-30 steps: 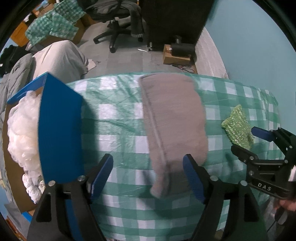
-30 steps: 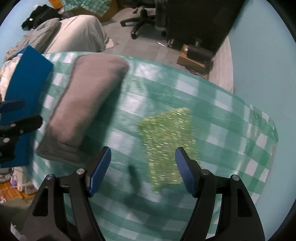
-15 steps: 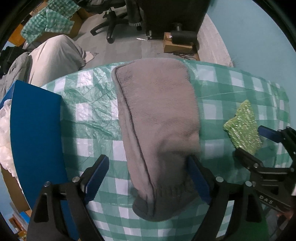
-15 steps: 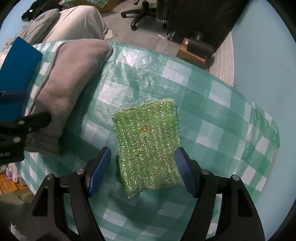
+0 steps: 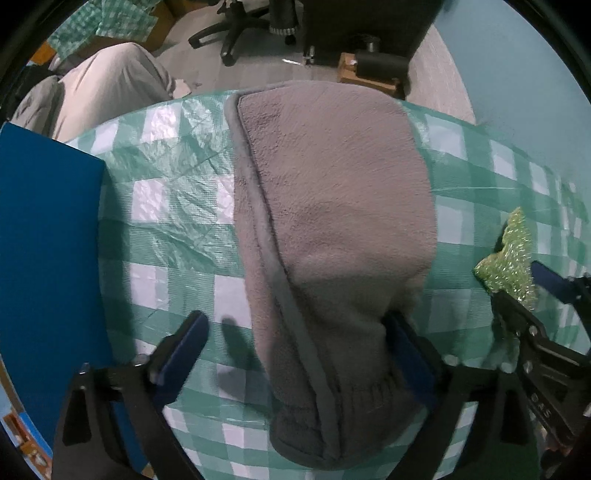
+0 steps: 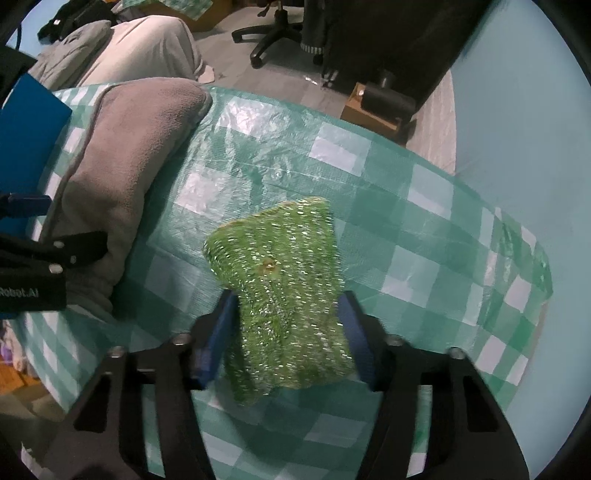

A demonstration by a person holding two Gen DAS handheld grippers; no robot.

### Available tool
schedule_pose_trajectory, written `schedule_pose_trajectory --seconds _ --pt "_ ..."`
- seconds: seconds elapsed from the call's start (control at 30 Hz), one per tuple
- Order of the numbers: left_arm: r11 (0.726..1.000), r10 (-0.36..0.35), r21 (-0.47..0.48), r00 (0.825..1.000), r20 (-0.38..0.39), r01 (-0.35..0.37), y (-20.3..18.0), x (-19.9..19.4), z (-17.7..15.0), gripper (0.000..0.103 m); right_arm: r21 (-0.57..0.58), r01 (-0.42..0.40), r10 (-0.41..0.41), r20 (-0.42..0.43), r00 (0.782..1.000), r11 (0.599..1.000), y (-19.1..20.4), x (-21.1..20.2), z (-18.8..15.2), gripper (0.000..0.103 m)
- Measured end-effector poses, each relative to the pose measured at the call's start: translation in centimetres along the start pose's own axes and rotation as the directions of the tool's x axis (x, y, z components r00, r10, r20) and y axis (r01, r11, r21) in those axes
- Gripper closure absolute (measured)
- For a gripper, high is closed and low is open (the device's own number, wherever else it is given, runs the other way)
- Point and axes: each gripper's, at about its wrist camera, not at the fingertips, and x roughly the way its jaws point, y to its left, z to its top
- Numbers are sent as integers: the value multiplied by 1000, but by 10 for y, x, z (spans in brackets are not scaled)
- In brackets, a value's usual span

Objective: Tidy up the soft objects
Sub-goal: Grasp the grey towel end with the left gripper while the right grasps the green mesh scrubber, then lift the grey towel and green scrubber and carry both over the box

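A folded grey fleece cloth [image 5: 332, 221] lies lengthwise on the green-checked tablecloth [image 5: 166, 221]. My left gripper [image 5: 295, 343] points down over its near end, jaws open. The right finger touches the cloth's edge and the left finger stands apart from it. A sparkly green scrub pad [image 6: 284, 295] sits between the fingers of my right gripper [image 6: 288, 332], whose jaws are closing; the pads press its sides and its waist is pinched in. In the left wrist view, the scrub pad [image 5: 513, 254] and the right gripper [image 5: 524, 291] show at the far right. The left gripper [image 6: 55, 221] also appears at the right wrist view's left edge.
A blue box flap [image 5: 48, 258] stands at the table's left side. Beyond the far edge are a beige bundle [image 5: 110, 85], an office chair base [image 5: 236, 29] and a small cardboard box [image 5: 365, 74] on the floor. A teal wall [image 6: 517, 110] runs along the right.
The left gripper sank lower over the grey cloth's near end. The right gripper came down around the green pad, and its jaws narrowed until they pinch it.
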Motion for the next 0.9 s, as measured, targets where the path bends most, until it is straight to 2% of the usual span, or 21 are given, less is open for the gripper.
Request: schedule_pose_trajectory --seconds 0.03,0.07,0.1,0.13,0.2,0.3,0.57,0.9 --pt "1000 -23 4 1000 1 23 0 -1 -1 24 -5 -1 1 3 1000 1000 1 -1 -1 62" --pt "999 -45 8 999 2 45 1 -4 -4 36 -9 -1 1 5 1000 1000 1 -2 -2 68" --pt "998 -63 14 998 6 63 -1 -6 -5 43 -16 3 -3 6 1000 1000 1 -3 -3 71" --pt "998 -54 23 998 12 53 -3 -8 -6 46 -20 4 -4 6 1000 1000 2 -3 -4 75" --pt "998 -46 42 999 23 46 -8 -13 -8 62 -12 -14 14 7 1000 1000 -1 -5 -4 81" --pt "997 -42 67 998 40 39 -14 -22 -10 73 5 -39 39 6 999 999 -3 -9 -3 83" --pt "988 -13 157 993 120 -6 -19 -48 -21 80 6 -84 84 34 996 996 1 -29 -9 83" --pt "980 8 196 984 176 -43 -1 -71 -43 82 -14 -105 106 77 991 994 11 -59 -14 83"
